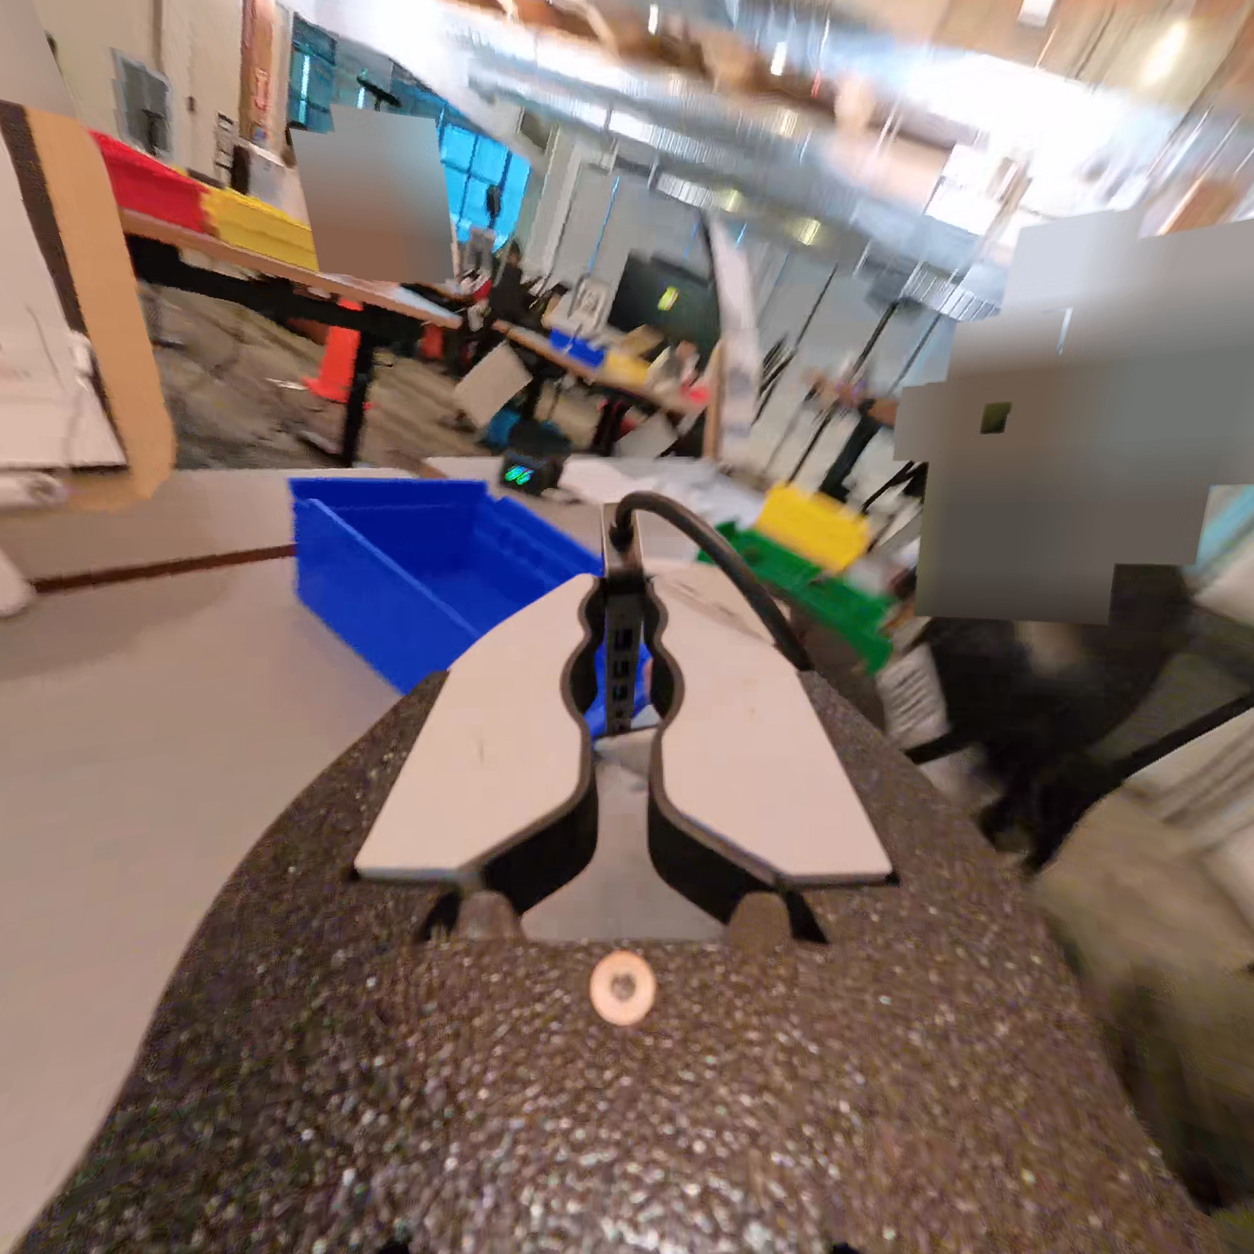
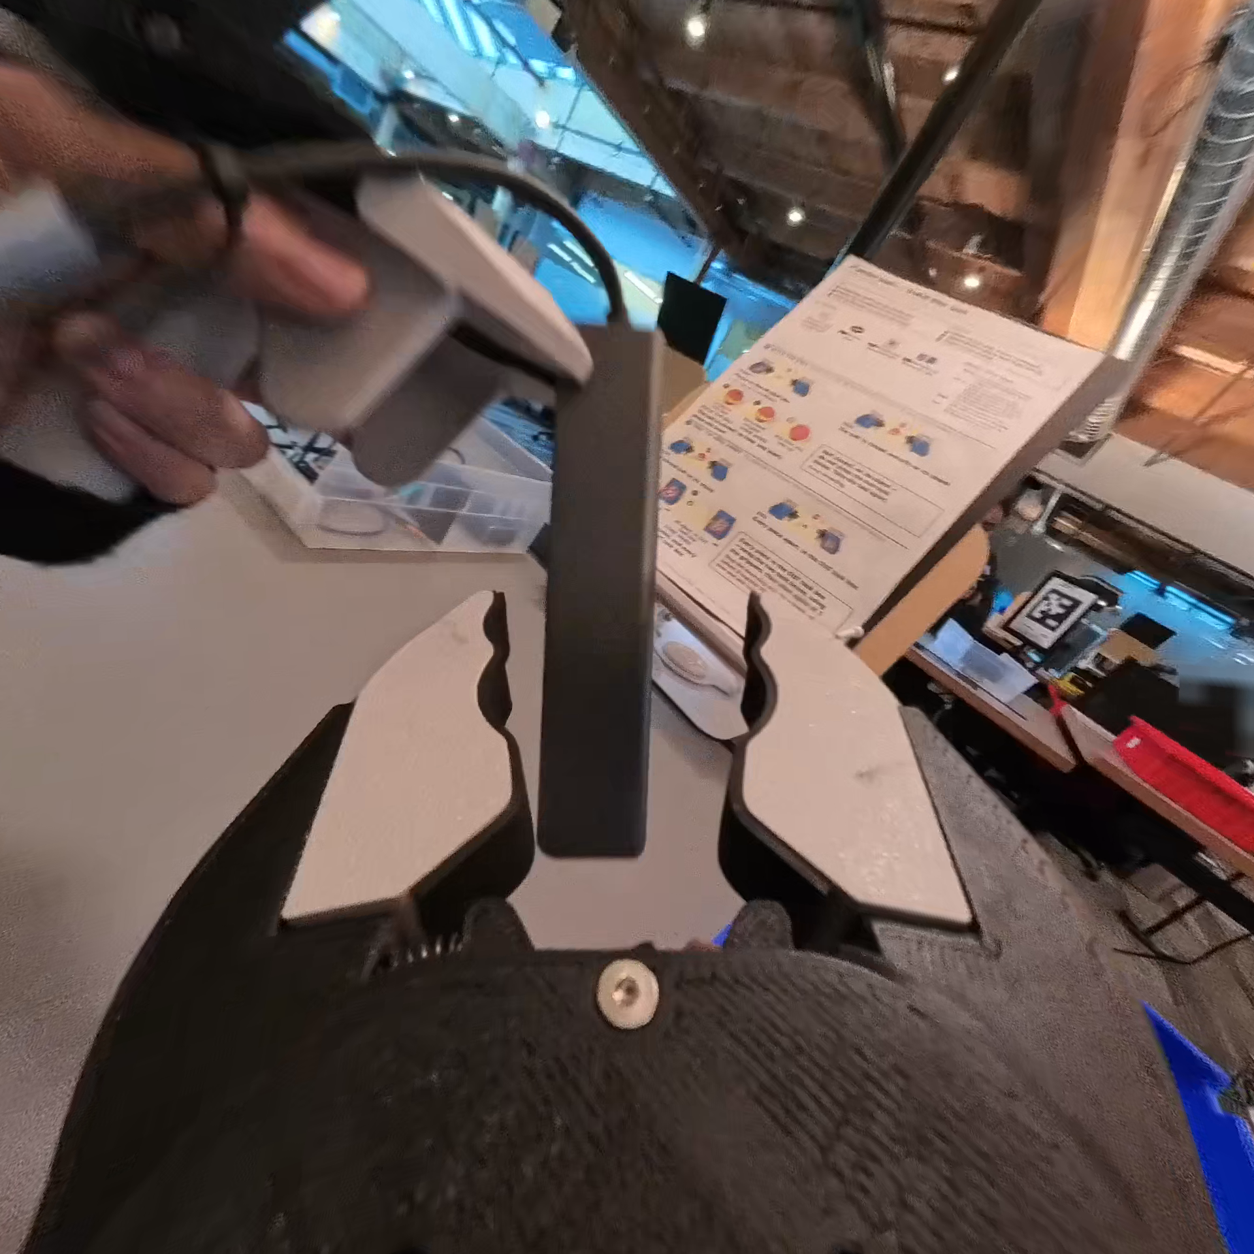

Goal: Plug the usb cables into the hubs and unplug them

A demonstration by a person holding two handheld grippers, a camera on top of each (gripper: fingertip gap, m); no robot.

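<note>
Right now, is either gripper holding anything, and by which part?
The left gripper is shut on the black USB hub, clamping its flat faces near the cable end. The right gripper is open around the hub's other end, not gripping.

Ceiling: held silver ducts (image 1: 678, 88) and lit lamps.
Windows: glowed blue (image 1: 482, 176).
Furniture: long wooden tables (image 1: 380, 288) stood behind.

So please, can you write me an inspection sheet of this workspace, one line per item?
Surface: grey table, mostly bare.
Job's things: black USB hub, held off the table.
Clutter: blue bin; clear organiser box; instruction sheet.
Grippers: left hand-held gripper shut on the hub; right hand-held gripper open around it.
Cables: hub's black cable; no separate USB cable seen.
Surroundings: busy workshop, blurred.
</note>
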